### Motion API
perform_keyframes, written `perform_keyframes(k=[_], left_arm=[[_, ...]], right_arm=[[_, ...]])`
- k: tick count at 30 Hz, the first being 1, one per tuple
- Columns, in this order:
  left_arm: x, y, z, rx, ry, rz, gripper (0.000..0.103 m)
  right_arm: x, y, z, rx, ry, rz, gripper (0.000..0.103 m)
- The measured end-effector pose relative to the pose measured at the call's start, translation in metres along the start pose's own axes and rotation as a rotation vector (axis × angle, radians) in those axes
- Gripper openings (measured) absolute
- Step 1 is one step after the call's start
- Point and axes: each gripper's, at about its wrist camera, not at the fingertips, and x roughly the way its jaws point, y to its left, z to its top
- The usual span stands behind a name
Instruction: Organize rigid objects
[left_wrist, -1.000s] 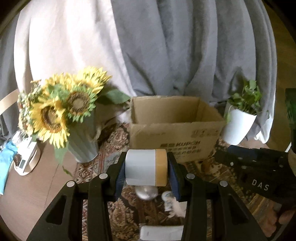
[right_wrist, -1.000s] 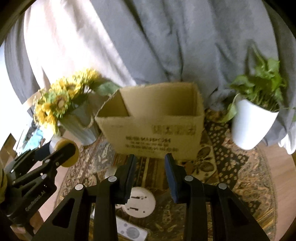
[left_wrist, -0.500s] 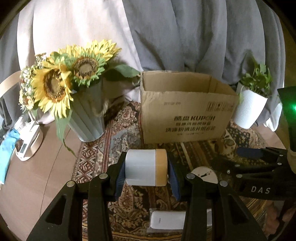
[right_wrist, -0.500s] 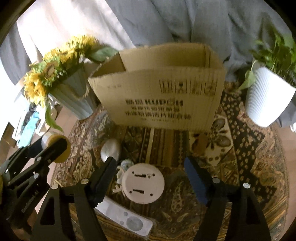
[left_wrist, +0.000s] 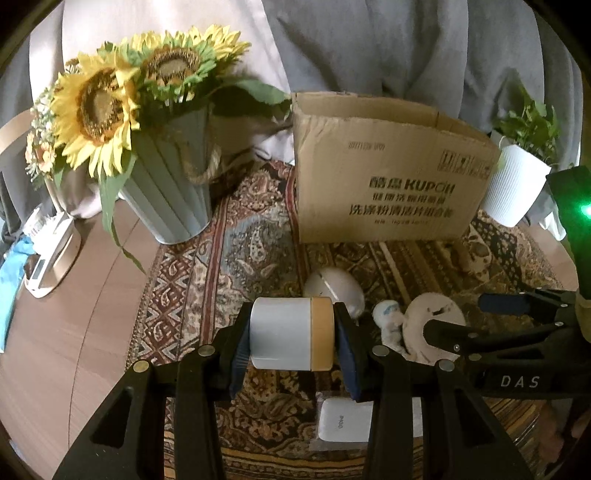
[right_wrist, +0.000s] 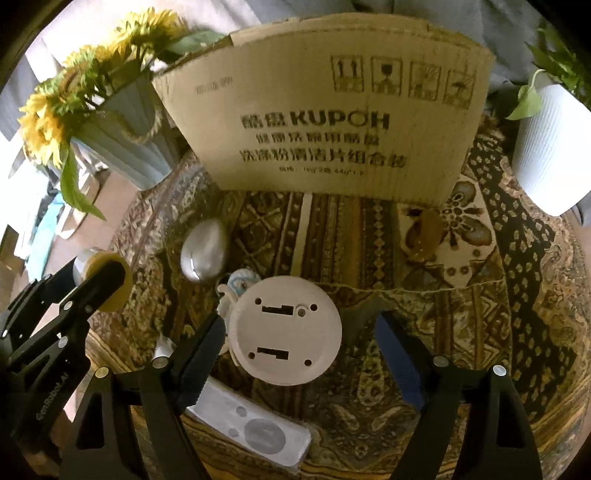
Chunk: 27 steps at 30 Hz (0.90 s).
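Note:
My left gripper (left_wrist: 291, 341) is shut on a white jar with a tan lid (left_wrist: 291, 338), held above the patterned rug. It also shows at the left of the right wrist view (right_wrist: 99, 284). My right gripper (right_wrist: 299, 360) is open wide, its jaws on either side of a round white disc (right_wrist: 286, 328) lying on the rug. The disc shows in the left wrist view (left_wrist: 434, 314) too. A cardboard box (right_wrist: 328, 122) stands open behind, also seen in the left wrist view (left_wrist: 388, 170).
On the rug (right_wrist: 480, 295) lie a white mouse (right_wrist: 205, 249), a small figurine (right_wrist: 236, 286), a white remote (right_wrist: 251, 428), an amber object (right_wrist: 423, 234) and a white block (left_wrist: 345, 421). A sunflower vase (left_wrist: 166, 177) stands left, a white plant pot (right_wrist: 554, 147) right.
Both grippers have come down toward the rug. My right gripper has opened wide around the round white disc. The left still holds the jar.

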Motion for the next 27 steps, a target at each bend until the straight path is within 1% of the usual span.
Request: perform_keyframes(k=[3, 6, 12, 14, 17, 18, 19, 21, 27], left_arm=[[0.003, 0.003, -0.002, -0.003, 0.011, 0.001, 0.041], [0.007, 0.004, -0.003, -0.005, 0.02, 0.006, 0.041], [0.015, 0.005, -0.005, -0.008, 0.043, 0.005, 0.041], [0.017, 0.004, -0.005, -0.009, 0.05, 0.001, 0.041], [0.02, 0.003, -0.007, -0.008, 0.058, -0.004, 0.041], [0.021, 0.002, -0.007, -0.007, 0.06, -0.006, 0.041], [0.021, 0.001, -0.007, -0.006, 0.061, -0.008, 0.041], [0.022, 0.001, -0.008, -0.009, 0.063, -0.011, 0.041], [0.019, -0.004, -0.007, 0.0, 0.052, -0.013, 0.041]], right_arm=[[0.01, 0.003, -0.002, -0.001, 0.022, 0.009, 0.087], [0.02, 0.006, -0.002, -0.007, 0.042, 0.003, 0.088], [0.038, 0.007, -0.002, 0.008, 0.081, 0.021, 0.088], [0.04, 0.007, -0.003, 0.013, 0.079, 0.037, 0.087], [0.042, 0.01, -0.002, 0.003, 0.067, 0.038, 0.086], [0.041, 0.011, -0.003, 0.003, 0.065, 0.044, 0.082], [0.041, 0.011, -0.002, 0.004, 0.064, 0.056, 0.076], [0.039, 0.011, -0.003, 0.007, 0.052, 0.066, 0.074], [0.029, 0.003, -0.007, 0.015, 0.033, 0.049, 0.073]])
